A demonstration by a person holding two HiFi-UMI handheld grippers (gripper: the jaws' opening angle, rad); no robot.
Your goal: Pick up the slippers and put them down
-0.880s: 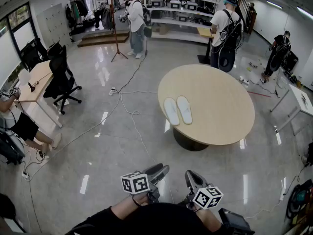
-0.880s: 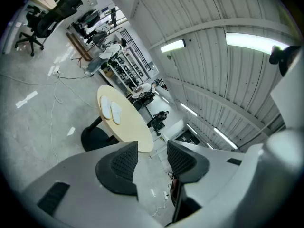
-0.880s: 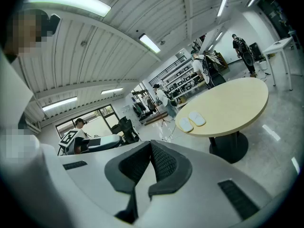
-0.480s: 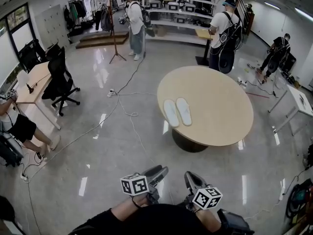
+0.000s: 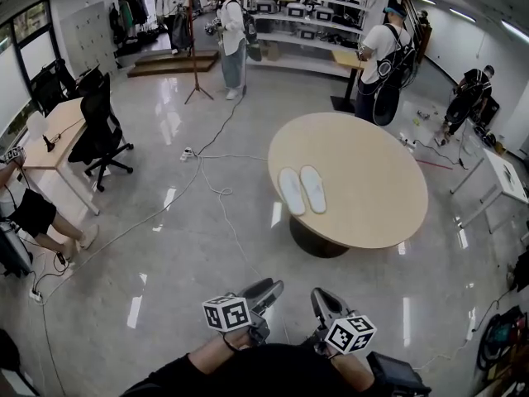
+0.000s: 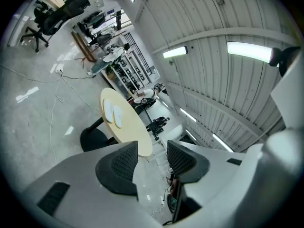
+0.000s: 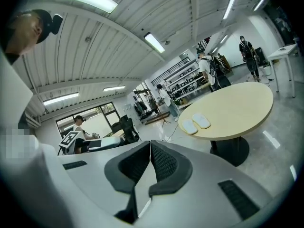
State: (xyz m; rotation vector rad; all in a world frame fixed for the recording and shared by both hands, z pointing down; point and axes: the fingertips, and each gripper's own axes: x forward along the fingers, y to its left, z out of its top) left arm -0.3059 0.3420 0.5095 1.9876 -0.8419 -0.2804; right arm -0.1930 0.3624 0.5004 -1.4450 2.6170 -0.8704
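The slippers (image 5: 302,190) lie paired on the table (image 5: 372,213), lengthwise toward its far edge. The left gripper (image 5: 266,289) gapes empty; the right gripper (image 5: 322,302) is clenched on nothing.

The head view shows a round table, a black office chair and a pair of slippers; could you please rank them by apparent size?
1. round table, by far the largest.
2. black office chair.
3. pair of slippers, the smallest; the two slippers look alike in size.
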